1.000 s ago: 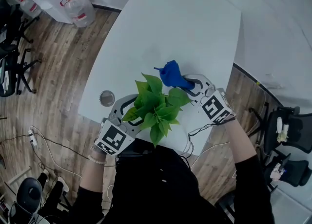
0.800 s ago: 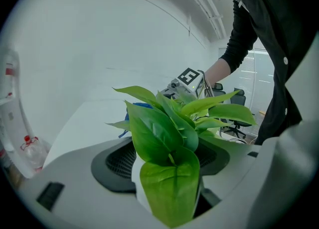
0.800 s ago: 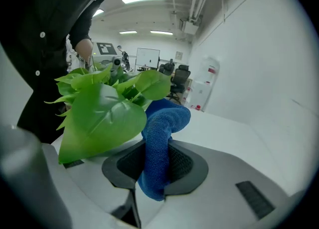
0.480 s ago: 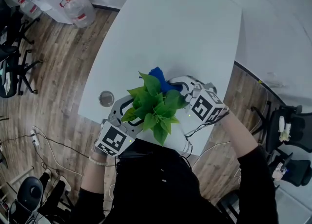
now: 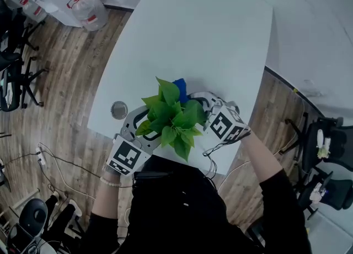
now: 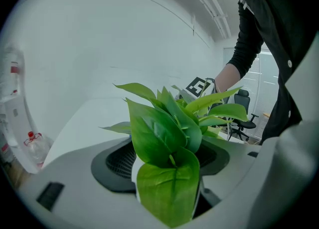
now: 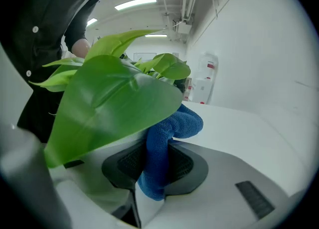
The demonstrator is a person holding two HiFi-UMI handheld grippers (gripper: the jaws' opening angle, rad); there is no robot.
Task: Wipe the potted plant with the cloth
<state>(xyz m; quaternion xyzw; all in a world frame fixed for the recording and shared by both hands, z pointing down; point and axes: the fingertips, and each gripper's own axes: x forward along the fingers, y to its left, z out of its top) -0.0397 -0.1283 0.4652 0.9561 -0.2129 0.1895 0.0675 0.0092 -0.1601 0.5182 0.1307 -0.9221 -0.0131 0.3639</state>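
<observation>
head view: white table [image 5: 193, 37] runs from the top centre to the lower middle, over a wood floor [image 5: 60, 70]. water bottle [image 5: 88, 7] at upper left, office chairs [image 5: 14, 76] at the left edge. potted plant [image 5: 171, 117] stands by the table's lower edge.
left gripper view: left gripper [image 6: 164, 158] clamps the pot, jaws wide.
right gripper view: right gripper [image 7: 157, 166] pinches the blue cloth [image 7: 167, 133], just beside the leaves; white wall at right.
</observation>
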